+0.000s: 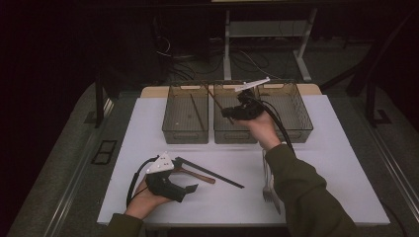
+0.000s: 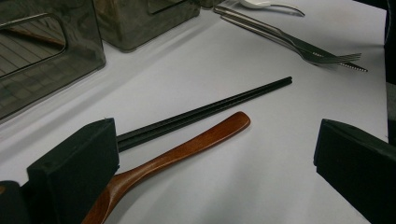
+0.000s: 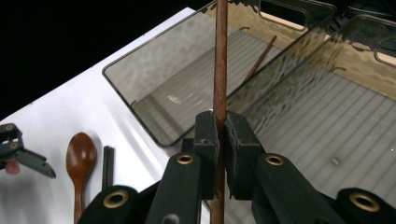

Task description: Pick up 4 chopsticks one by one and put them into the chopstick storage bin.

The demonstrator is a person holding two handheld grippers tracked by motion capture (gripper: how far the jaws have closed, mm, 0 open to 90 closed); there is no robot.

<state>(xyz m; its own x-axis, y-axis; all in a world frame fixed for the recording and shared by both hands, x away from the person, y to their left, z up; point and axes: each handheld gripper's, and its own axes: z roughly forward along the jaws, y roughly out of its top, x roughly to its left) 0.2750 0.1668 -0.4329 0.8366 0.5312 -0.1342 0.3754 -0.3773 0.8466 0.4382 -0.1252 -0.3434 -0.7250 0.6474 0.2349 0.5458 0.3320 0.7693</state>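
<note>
Currently I am holding one brown wooden chopstick [image 3: 220, 56] in the right tool [image 3: 221, 135], jaws clenched on it near its lower part, most of its length rising beyond the pads. Below and ahead of that tool are lying the three smoky bins; the left bin [image 3: 140, 70] is already carrying a matching stick [image 3: 261, 58]. Handling, as I judge it: light, stiff, smooth and thin, so liable to swivel between the pads; a grip nearer mid-length would be steadier. The left tool [image 2: 215, 158] is resting released, jaws standing wide, with a wooden spoon [image 2: 187, 149] and black chopsticks [image 2: 210, 109] lying between them on the white surface [image 2: 196, 60].
</note>
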